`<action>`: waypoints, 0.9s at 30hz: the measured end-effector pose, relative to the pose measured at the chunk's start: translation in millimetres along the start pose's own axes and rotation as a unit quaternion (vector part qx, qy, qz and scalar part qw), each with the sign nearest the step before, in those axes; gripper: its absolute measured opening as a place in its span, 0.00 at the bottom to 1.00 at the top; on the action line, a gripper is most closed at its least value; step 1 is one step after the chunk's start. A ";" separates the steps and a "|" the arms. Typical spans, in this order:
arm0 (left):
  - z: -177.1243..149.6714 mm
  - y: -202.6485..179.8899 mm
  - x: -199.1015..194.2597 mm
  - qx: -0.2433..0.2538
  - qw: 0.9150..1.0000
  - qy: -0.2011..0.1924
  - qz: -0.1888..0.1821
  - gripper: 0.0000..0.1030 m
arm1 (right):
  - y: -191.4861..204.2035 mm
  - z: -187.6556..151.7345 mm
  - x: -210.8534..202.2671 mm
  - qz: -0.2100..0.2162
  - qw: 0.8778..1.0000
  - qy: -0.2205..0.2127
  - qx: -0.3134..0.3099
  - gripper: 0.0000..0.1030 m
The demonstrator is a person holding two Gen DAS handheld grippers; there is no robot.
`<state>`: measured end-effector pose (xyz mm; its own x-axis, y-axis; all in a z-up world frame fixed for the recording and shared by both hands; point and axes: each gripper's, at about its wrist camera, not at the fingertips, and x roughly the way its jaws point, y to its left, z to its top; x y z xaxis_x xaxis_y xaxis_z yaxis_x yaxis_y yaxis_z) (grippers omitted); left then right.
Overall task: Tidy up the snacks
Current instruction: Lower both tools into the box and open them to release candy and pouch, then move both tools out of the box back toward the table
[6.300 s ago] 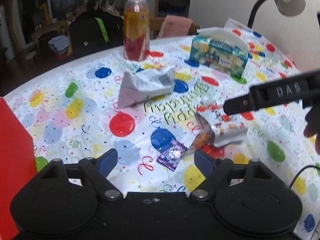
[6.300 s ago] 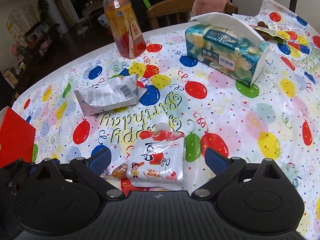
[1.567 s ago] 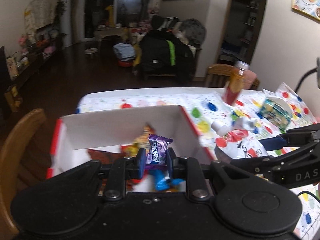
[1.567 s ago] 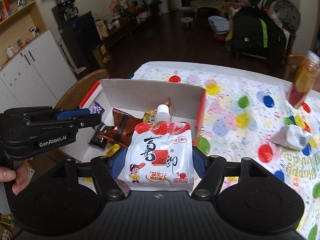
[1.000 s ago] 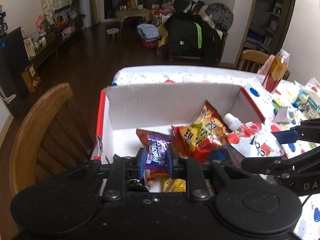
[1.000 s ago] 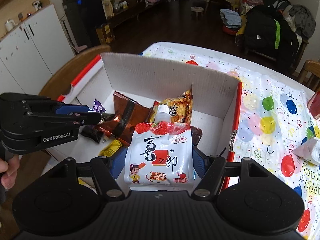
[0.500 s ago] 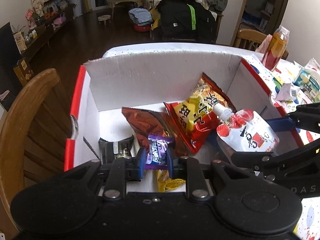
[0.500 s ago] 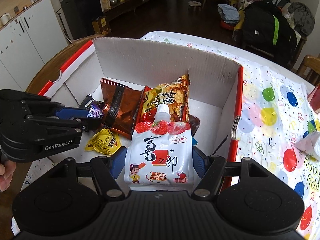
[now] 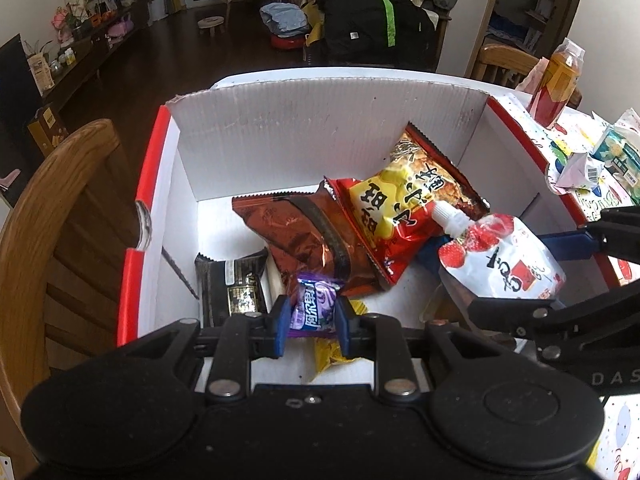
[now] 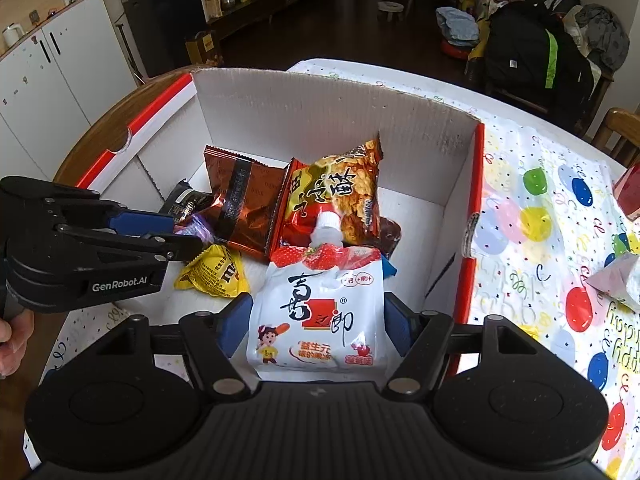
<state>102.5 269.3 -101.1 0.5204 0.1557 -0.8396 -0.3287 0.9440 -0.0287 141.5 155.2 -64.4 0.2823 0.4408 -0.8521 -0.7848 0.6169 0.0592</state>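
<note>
Balloon-print cloth covers the tabletop (image 10: 532,216), and at its edge sits the white cardboard box (image 9: 320,128) with red rims that I'm filling. My left gripper (image 9: 310,322) has its fingers clamped on a small purple candy packet (image 9: 314,308), low in the centre of the left view, now down inside the box walls where a second ago it hung above them. My right gripper (image 10: 316,322) is clamped on the strawberry drink pouch (image 10: 318,312), bottom centre of its view, likewise lowered over the snacks already in there: a red-and-yellow chip bag (image 9: 404,204), a brown foil bag (image 9: 304,236), a black wrapper (image 9: 234,284) and a yellow packet (image 10: 214,274). Both look ready to release, I'd judge. Whether either item touches the box floor I can't tell; my own gripper bodies hide the near wall, and something blue under the pouch is mostly covered.
</note>
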 end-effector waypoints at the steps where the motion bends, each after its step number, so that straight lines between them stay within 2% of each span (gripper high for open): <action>1: -0.7 -0.1 -0.5 0.000 1.000 0.000 0.000 0.23 | -0.3 -0.7 -1.9 0.001 1.000 -0.004 0.000 0.68; 9: -4.4 -0.8 -11.6 -0.002 1.000 -0.010 -0.002 0.34 | -2.3 -3.2 -27.5 0.002 0.999 -0.032 0.007 0.72; 14: -6.4 -2.2 -25.4 -0.004 1.000 -0.024 -0.006 0.49 | -9.7 -6.9 -49.9 0.002 0.999 -0.050 0.022 0.72; 17: -6.6 -4.7 -35.3 -0.002 0.999 -0.036 -0.011 0.53 | -14.5 -10.2 -65.5 0.001 0.997 -0.066 0.032 0.80; 20: -4.8 -8.5 -45.9 -0.001 0.999 -0.049 -0.015 0.61 | -21.9 -14.4 -81.5 0.002 0.996 -0.081 0.045 0.80; 24: -3.1 -16.7 -62.3 0.008 0.997 -0.071 -0.025 0.62 | -31.0 -20.9 -102.1 0.001 0.993 -0.098 0.063 0.81; 27: -2.1 -25.6 -73.3 0.016 0.996 -0.087 -0.031 0.68 | -37.1 -27.2 -115.2 0.000 0.991 -0.109 0.073 0.82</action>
<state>71.2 233.2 -40.0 0.6690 0.1419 -0.7296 -0.2675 0.9618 -0.0581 123.1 63.8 17.4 0.4078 0.5619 -0.7197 -0.7014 0.6974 0.1471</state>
